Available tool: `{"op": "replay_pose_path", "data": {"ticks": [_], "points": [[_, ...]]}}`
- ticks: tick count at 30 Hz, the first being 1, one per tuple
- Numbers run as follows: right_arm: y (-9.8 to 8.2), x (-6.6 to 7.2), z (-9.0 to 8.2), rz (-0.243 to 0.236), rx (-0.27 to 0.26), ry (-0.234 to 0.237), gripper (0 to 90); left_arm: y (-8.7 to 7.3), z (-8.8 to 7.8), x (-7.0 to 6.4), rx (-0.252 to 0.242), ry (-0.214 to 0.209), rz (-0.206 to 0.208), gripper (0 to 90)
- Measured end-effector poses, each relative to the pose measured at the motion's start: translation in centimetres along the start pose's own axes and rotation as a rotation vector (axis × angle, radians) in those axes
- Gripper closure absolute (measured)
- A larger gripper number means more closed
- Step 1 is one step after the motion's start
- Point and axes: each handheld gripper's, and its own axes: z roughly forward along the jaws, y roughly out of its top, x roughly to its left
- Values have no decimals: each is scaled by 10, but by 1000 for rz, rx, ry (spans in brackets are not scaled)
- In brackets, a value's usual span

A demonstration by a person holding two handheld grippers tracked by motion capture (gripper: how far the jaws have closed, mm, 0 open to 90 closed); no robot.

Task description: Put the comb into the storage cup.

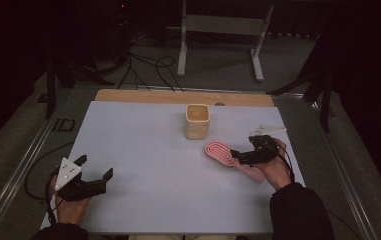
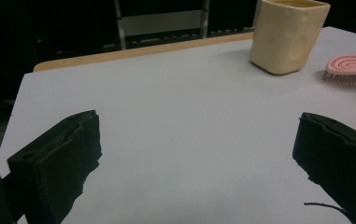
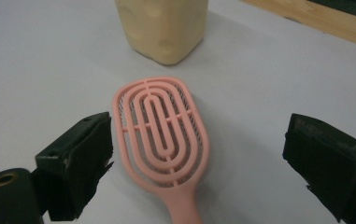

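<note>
A pink hairbrush [image 1: 219, 151] [image 3: 160, 133] lies bristles down on the white tabletop, its handle pointing toward the person's right hand. My right gripper [image 1: 237, 157] [image 3: 199, 135] stands open over the handle end, one jaw on each side of the brush head, touching nothing. Just beyond the brush stands a cream square cup [image 1: 197, 121] [image 3: 164, 28], upright. My left gripper [image 1: 95, 168] [image 2: 199, 126] is open and empty near the front left of the table. It faces the cup [image 2: 288, 35] and the brush [image 2: 353, 67] from a distance.
The white sheet [image 1: 143, 150] covers the table, with a wooden strip [image 1: 143, 96] along its far edge. Behind the table stand a metal frame [image 1: 220, 30] and loose cables [image 1: 145, 70] on the floor. Metal rails [image 1: 23, 165] run along both sides.
</note>
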Motion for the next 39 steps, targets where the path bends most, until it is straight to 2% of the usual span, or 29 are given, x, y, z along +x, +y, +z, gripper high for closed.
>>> {"op": "replay_pose_path", "data": {"ticks": [18, 39], "points": [[5, 2, 11, -65, 122, 43, 82, 0, 1, 0, 6, -4, 4, 17], [5, 4, 24, -131, 220, 71, 83, 0, 2, -1, 8, -8, 5, 17]]}}
